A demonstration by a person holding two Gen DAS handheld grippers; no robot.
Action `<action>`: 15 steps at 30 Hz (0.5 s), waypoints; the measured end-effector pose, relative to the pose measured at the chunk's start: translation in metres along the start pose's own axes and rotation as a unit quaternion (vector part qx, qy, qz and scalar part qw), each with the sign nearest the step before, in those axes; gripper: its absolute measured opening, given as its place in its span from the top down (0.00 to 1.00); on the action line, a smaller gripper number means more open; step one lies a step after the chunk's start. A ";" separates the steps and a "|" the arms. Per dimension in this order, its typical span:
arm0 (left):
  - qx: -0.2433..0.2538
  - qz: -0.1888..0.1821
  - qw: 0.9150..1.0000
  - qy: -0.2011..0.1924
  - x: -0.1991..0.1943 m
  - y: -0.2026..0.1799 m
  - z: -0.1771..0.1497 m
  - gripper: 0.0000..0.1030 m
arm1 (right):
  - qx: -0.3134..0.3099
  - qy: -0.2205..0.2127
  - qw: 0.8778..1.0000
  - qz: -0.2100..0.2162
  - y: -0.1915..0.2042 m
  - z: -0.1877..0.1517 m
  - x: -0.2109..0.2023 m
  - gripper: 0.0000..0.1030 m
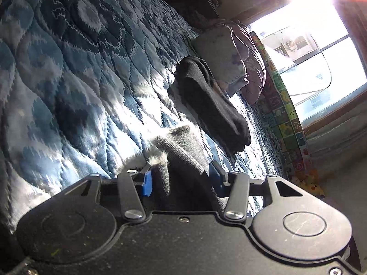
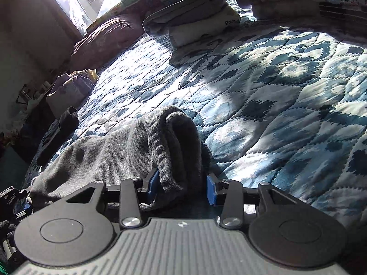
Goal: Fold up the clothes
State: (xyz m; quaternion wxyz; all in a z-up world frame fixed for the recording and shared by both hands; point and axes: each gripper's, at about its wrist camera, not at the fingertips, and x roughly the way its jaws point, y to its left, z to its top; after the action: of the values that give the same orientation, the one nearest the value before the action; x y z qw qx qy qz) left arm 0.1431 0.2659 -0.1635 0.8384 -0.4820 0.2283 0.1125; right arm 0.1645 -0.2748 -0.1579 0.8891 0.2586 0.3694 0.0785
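Now grey sock bunched between both jaws, on quilt.

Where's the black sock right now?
The black sock lies on the blue quilt in the left wrist view, beyond the grey sock in the left gripper, just short of the purple pillow.

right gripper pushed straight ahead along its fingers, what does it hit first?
Past the grey sock it grips, the right gripper likely meets only the blue quilt; the folded stack sits farther back, depth unclear.
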 end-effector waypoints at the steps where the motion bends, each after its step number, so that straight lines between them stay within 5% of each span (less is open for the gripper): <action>1: -0.002 -0.001 1.000 0.001 -0.001 0.001 0.000 0.85 | 0.017 -0.004 1.000 0.009 -0.006 0.004 -0.005 0.71; 5: -0.003 -0.023 1.000 0.013 -0.019 -0.002 -0.002 0.91 | 0.040 -0.023 0.999 0.010 -0.020 0.022 -0.027 0.74; 9: 0.029 -0.005 0.999 0.036 -0.021 -0.011 -0.015 0.92 | 0.012 -0.017 1.000 -0.020 -0.027 0.032 -0.030 0.73; 11: 0.071 0.016 0.996 0.045 -0.019 -0.019 -0.018 0.91 | -0.004 -0.029 0.999 -0.027 -0.026 0.033 -0.031 0.63; 15: 0.083 0.022 0.996 0.023 -0.032 -0.024 -0.017 0.64 | -0.049 -0.043 0.997 -0.035 -0.019 0.032 -0.039 0.60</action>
State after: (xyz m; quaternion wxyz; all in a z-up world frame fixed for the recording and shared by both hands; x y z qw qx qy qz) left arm 0.1206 0.2395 -0.1371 0.8672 -0.4083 0.2666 0.1008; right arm 0.1574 -0.3170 -0.1250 0.9177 0.2052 0.3357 0.0545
